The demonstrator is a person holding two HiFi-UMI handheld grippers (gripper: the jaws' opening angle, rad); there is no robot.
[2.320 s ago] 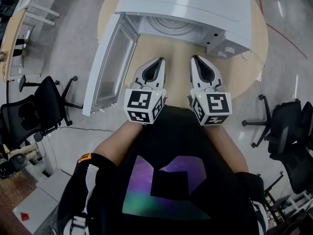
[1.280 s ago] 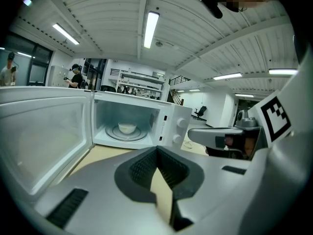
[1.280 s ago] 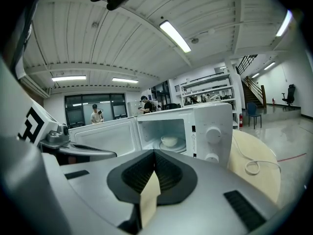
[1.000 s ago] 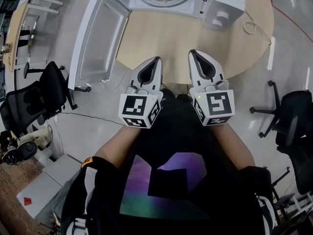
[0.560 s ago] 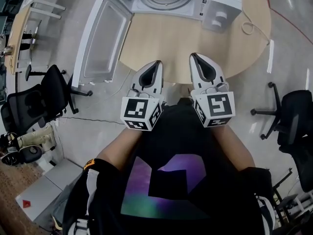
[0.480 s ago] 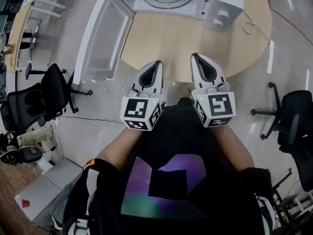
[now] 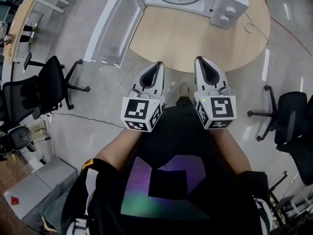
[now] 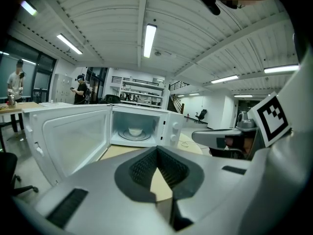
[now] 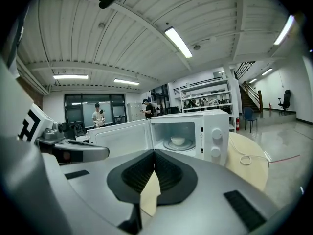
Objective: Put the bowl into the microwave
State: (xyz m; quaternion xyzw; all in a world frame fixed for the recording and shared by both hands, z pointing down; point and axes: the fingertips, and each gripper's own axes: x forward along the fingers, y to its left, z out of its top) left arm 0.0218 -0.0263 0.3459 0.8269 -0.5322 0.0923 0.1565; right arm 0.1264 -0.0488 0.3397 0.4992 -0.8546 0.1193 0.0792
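No words or numbers can be read. The cubes on the left claw (image 7: 158, 64) and right claw (image 7: 197, 59) bear only black-and-white square code patterns. The orange tag (image 7: 85, 157) on the person's sleeve is too small to read.

We read this as an open-plan office or lab hall. Black swivel chairs (image 7: 41, 89) stand left of our left claw (image 7: 157, 64) and right of our right claw (image 7: 199, 59) on a polished floor (image 7: 73, 43). Far ahead of the claws we see ceiling strip lights (image 8: 150, 39), storage racks (image 9: 208, 98), a staircase (image 9: 246, 67) and people (image 8: 14, 80) standing by a desk (image 8: 12, 107).
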